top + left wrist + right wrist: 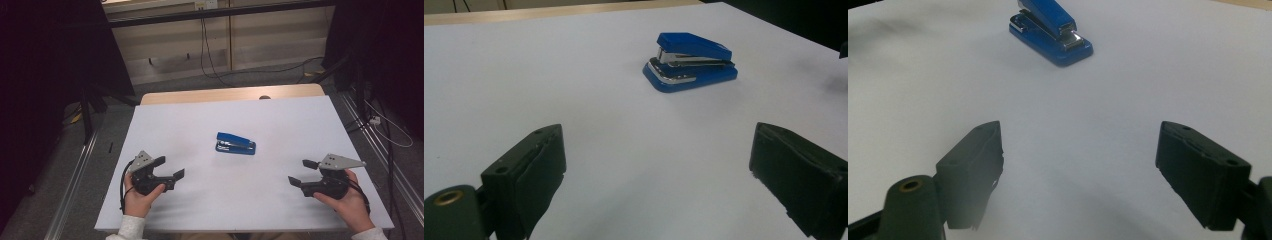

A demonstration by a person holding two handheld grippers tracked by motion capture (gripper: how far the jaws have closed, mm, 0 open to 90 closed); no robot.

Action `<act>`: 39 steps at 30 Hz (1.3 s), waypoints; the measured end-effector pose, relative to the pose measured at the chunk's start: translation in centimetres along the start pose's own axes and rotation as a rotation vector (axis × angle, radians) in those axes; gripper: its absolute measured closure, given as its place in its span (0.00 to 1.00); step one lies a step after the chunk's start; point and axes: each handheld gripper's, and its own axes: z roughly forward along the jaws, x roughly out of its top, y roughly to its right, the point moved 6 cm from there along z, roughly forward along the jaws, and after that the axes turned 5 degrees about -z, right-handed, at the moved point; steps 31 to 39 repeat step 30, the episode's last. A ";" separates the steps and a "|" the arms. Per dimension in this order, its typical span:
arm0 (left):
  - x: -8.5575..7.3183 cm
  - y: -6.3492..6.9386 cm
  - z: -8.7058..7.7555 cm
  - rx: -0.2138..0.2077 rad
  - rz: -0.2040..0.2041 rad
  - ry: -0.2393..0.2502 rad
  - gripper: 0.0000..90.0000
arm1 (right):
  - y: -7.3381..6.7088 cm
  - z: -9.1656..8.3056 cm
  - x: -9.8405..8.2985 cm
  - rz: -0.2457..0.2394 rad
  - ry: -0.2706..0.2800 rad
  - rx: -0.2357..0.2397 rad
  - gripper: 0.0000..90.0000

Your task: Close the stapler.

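The work surface is a white table top (280, 200) with a strip of bare wood along its far edge. A blue stapler (235, 144) lies on it, slightly beyond the middle of the table as seen in the high view. The stapler rests flat on its base with the top arm down; a bright metal magazine shows between the blue top cover and the blue base. Nothing touches it.

The left gripper (169, 167) is held in the person's left hand (140, 197) near the front left part of the table. Its jaws stand wide apart with nothing between them, and they point toward the table's middle. In the left gripper view, the stapler (689, 61) lies ahead and somewhat right of centre, well apart from both black jaws, with bare white table between.

The right gripper (302, 172) is held in the person's right hand (345, 202) near the front right part of the table. Its jaws are also spread wide and hold nothing; they point toward the table's middle. A grey three-cornered plate sits on top of this gripper. In the right gripper view, the stapler (1050, 30) lies far ahead, toward the upper left, its metal front end turned toward the lower right. It is well apart from both jaws.

The stapler lies between the two grippers and farther from the person than either.
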 end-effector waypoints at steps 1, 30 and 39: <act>-0.1 -0.1 -0.2 0.003 0.001 0.002 0.09 | 0.0 0.0 -0.1 -0.001 -0.002 -0.001 0.20; -1.7 -2.1 -3.3 0.052 -0.018 0.012 0.08 | -0.5 0.2 -0.5 -0.001 -0.009 0.028 0.19; -1.7 -2.1 -3.3 0.052 -0.018 0.012 0.08 | -0.5 0.2 -0.5 -0.001 -0.009 0.028 0.19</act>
